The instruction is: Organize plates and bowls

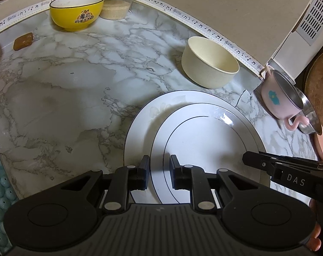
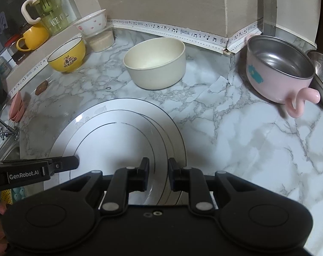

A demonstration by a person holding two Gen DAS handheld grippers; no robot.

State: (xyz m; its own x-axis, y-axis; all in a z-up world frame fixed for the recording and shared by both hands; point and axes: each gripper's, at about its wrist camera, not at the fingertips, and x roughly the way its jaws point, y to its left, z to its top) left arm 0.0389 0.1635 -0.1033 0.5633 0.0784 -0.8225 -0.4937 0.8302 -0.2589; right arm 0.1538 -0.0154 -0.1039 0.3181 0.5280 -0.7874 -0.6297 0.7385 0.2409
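Observation:
A smaller white plate [image 1: 204, 145] with thin black rings sits over a larger white plate [image 1: 144, 123] on the marble counter, shifted toward its right side. I cannot tell whether the two touch. My left gripper [image 1: 160, 170] is shut on the smaller plate's left rim, and my right gripper [image 1: 246, 159] meets its right edge. In the right wrist view, my right gripper [image 2: 158, 171] is shut on the smaller plate's [image 2: 110, 145] right rim. The larger plate [image 2: 176, 134] shows beyond it, and my left gripper [image 2: 76, 163] is at the far edge.
A cream bowl [image 2: 155, 64] stands behind the plates. A yellow bowl [image 2: 66, 57] and a flowered bowl [image 2: 91, 23] on a lidded tub are at the back left. A pink steel-lined cup bowl [image 2: 278, 70] and a steel bowl [image 2: 321, 70] are at the right. Pink dishes [image 2: 16, 106] sit by the sink edge.

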